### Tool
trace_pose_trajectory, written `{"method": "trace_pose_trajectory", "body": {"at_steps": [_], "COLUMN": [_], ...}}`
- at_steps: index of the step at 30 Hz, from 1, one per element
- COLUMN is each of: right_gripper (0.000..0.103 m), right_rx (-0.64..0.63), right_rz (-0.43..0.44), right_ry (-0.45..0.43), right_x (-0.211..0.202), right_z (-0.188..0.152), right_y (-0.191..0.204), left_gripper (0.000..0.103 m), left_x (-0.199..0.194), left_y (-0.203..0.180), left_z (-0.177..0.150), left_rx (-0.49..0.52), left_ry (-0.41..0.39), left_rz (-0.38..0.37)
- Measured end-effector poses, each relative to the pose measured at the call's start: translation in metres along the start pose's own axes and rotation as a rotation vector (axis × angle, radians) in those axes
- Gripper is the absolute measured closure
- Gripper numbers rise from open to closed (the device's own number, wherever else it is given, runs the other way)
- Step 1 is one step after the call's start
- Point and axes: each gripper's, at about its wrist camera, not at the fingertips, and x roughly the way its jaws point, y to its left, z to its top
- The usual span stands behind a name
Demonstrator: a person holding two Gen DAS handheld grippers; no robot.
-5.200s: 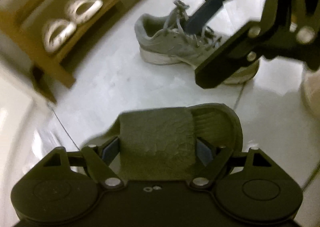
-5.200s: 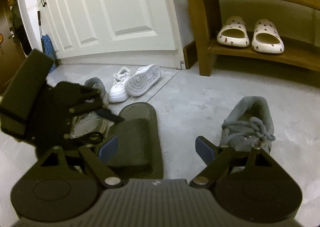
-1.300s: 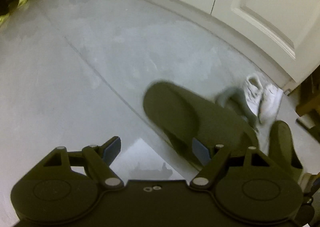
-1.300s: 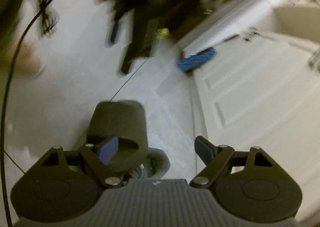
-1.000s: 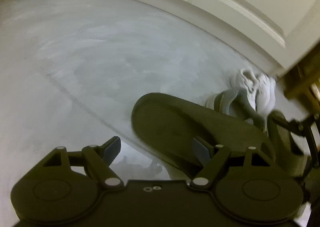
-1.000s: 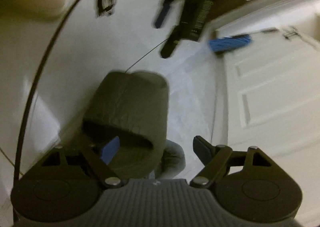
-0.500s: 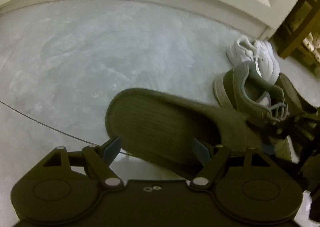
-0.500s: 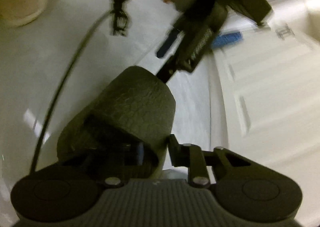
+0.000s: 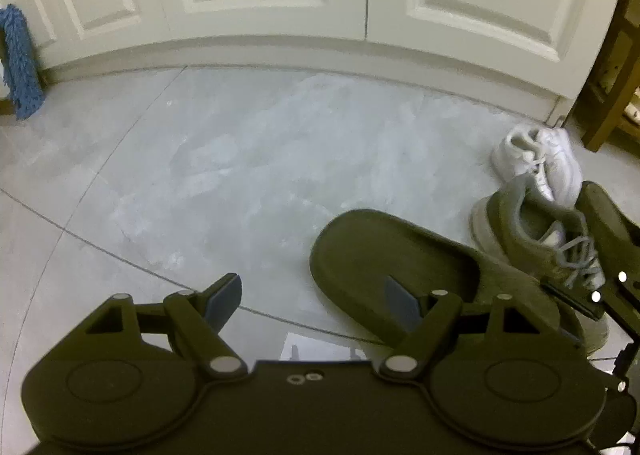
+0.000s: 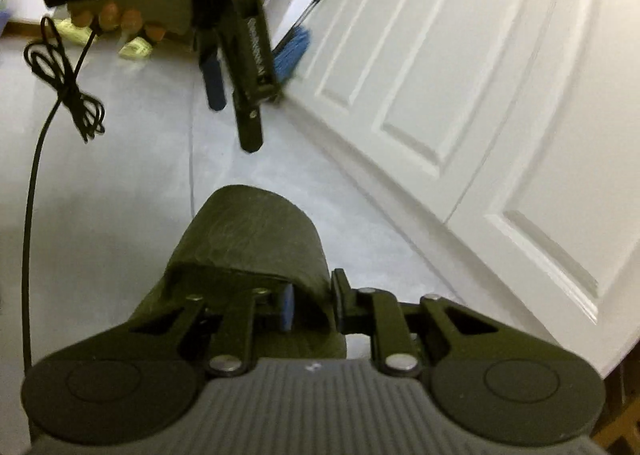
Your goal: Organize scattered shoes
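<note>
Low on the floor at about four o'clock in the left wrist view, the dark slipper [image 9: 400, 267] is the piece in hand: right gripper [image 10: 312, 305] jaws are clamped on its strap, left gripper [image 9: 312, 297] jaws hang open, empty. Next, I judge, comes carrying it to the wooden rack [image 9: 612, 95] at two o'clock.

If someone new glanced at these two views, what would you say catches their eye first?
Probably the dark green slipper filling the right wrist view, its strap pinched by the right gripper. In the left wrist view, the left gripper stands open above the grey floor, with a grey sneaker and white sneakers heaped at the right.
</note>
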Motion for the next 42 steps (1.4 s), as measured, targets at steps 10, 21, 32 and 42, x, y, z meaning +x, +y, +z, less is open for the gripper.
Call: {"method": "trace_pose_trajectory", "body": {"at_steps": [10,21,32,42], "right_gripper": [0.082,0.081,0.081,0.082], "right_rx": [0.149,0.223,0.306,0.227], "right_rz": [-0.375,-0.564,-0.708,-0.749], "right_ry": [-0.015,0.258,0.190,0.234], "right_x": [-0.085,-0.169,-0.163,-0.190], "right_z": [0.008,-0.062,-0.062,-0.140], "right_y": [-0.038,-0.047,-0.056,-0.144], "left_gripper": [0.024,0.024,0.024,0.024], "left_x": [-0.028,0.016,0.002,0.020], "left_y": [-0.087,-0.203,-0.236,-0.331], "left_z": [0.037,0.025,0.017,0.013], "left_rx": [0.201,0.348,0.500,0.488], "left_ry": [-0.132,-0.007,-0.079,0.011], "left_rz": [-0.203,-0.433,-0.373,-0.368]}}
